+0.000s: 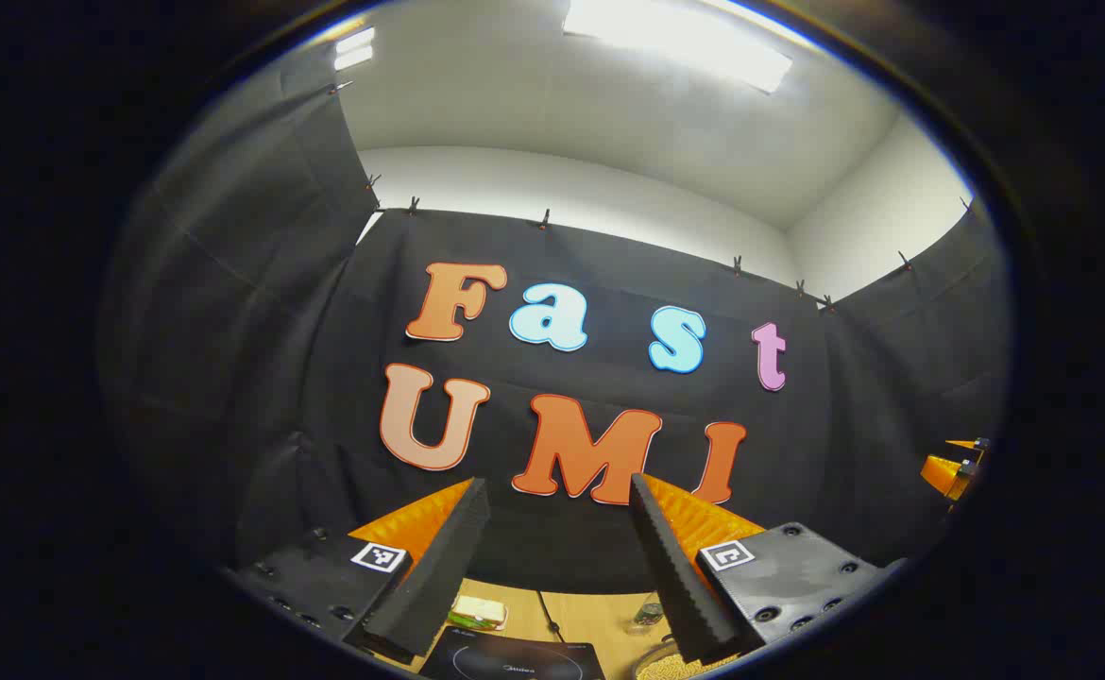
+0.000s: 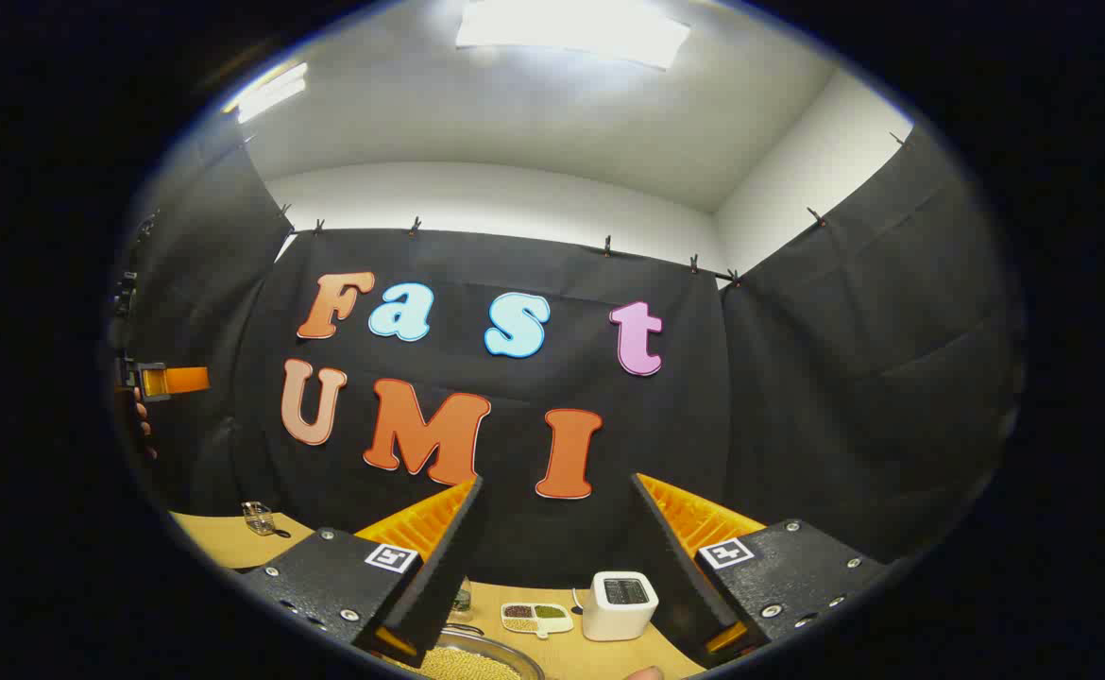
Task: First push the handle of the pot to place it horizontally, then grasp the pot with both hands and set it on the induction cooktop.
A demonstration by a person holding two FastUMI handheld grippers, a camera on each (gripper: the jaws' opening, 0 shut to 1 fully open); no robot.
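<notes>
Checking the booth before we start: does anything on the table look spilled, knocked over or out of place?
Nothing stands out. The induction cooktop lies flat on the table, the pot holds its grains inside its rim, and the white box stands upright.

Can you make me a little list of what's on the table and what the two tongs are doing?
left tongs: open, raised, holding nothing
right tongs: open, raised, holding nothing
cooktop: dark and flat, below the left tongs
pot: glass lid, small yellow grains, below the right tongs
white box: on the table near the wall
small dish: divided, beside the white box
table: light wood
</notes>
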